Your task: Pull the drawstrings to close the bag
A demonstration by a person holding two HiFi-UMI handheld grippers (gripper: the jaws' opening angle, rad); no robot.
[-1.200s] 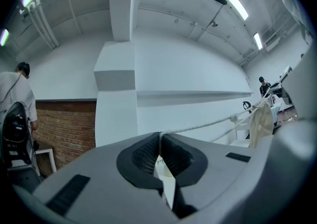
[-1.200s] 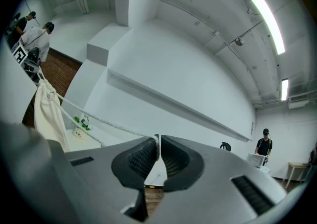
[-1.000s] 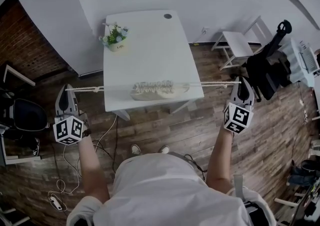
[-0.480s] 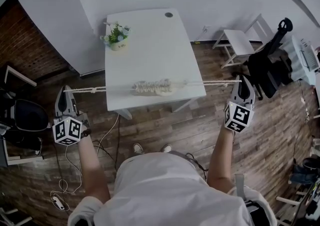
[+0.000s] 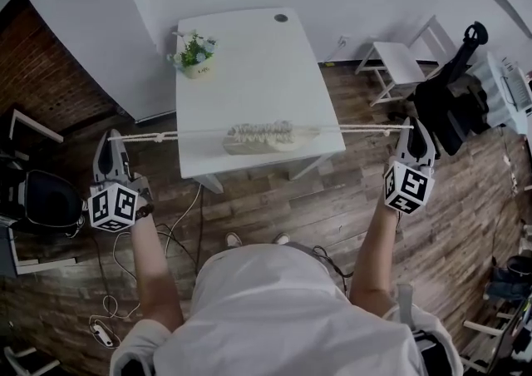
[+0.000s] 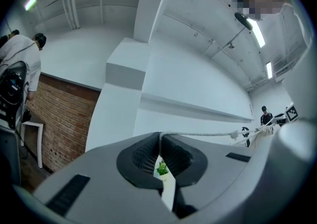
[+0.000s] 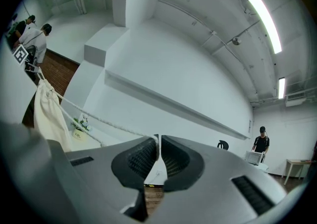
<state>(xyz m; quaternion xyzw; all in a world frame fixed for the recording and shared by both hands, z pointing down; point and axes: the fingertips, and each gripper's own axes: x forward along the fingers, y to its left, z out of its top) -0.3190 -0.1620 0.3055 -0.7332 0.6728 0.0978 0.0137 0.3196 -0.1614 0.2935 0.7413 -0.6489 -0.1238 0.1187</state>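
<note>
- Over the near edge of the white table [image 5: 249, 58], at your 12 o'clock, the bag [image 5: 259, 136] hangs, its top bunched up.
- Your left gripper [image 5: 108, 137], at the bag's 9 o'clock, pinches one drawstring [image 5: 179, 135]; your right gripper [image 5: 413, 126], at 3 o'clock, pinches the other.
- Pull both hands apart evenly and gently, so the bag stays level.

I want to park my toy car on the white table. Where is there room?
The table is bare across its middle and right side, between the flower pot at the far left corner and the bag over the near edge. That edge is crowded: tight drawstrings cross it.
</note>
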